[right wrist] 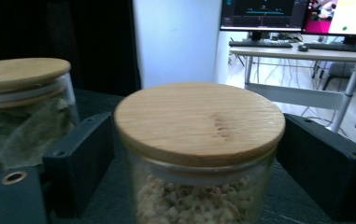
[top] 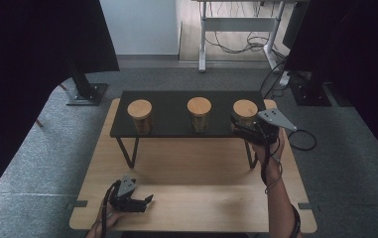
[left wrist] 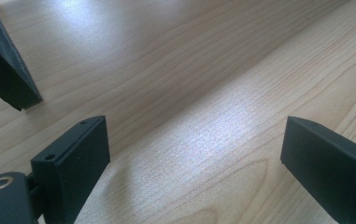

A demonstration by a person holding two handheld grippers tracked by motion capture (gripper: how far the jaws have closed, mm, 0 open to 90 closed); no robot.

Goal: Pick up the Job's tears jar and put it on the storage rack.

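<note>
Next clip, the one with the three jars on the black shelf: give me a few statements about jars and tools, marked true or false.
1. Three jars with wooden lids stand on the black shelf. True.
2. The right tool has the right jar between its jaws. True; whether the pads press on it I cannot tell.
3. The left tool holds a jar. False: its jaws are open, with nothing between them, above the wooden table.
4. The right jar's lid is off. False: it sits on the jar.
5. The right jar holds green leaves. False: pale grains; the leaves are in the middle jar.
</note>
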